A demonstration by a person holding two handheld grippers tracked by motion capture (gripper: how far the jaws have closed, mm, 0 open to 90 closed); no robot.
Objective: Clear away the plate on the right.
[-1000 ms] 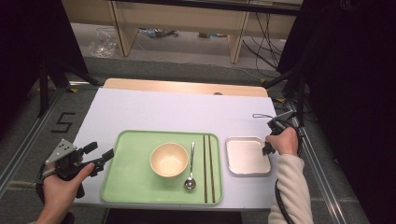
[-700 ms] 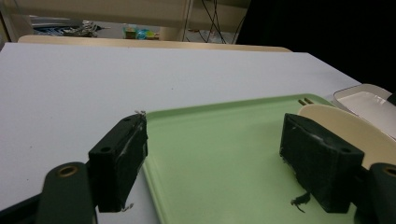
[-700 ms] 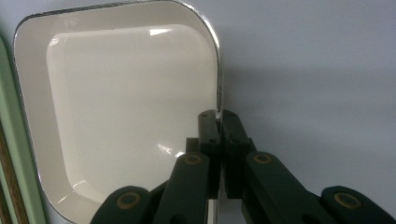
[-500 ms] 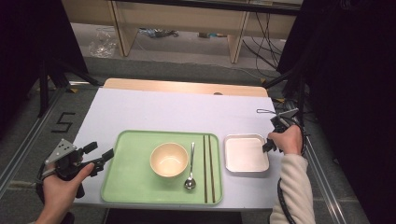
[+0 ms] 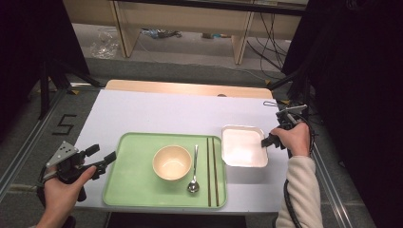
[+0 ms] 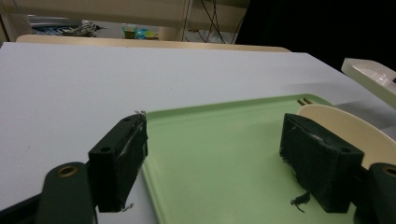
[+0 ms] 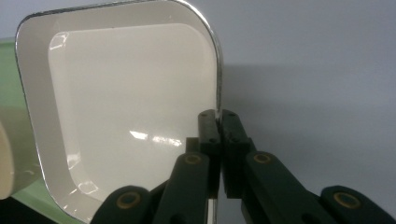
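A: Grip check, high view: right gripper (image 5: 267,141) pinches the white square dish (image 5: 243,146) by its right rim, left edge overlapping the green tray (image 5: 138,190); keep it level (looks lifted, I think).

B: Left gripper view: left gripper (image 6: 224,168) gapes wide, empty, over the tray corner; right gripper view: jaws clamped on the rim.

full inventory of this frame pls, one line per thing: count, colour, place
table: 1, white top, centre
tray: 1, green, near edge of table
bowl: 1, cream, on tray
spoon: 1, metal, on tray, right of bowl
chopsticks: 1 pair, dark, on tray, right of spoon
square dish: 1, white, right of tray, left edge over tray rim
left hand-held gripper: 1, black, open at tray's left edge
right hand-held gripper: 1, black, shut on dish's right rim
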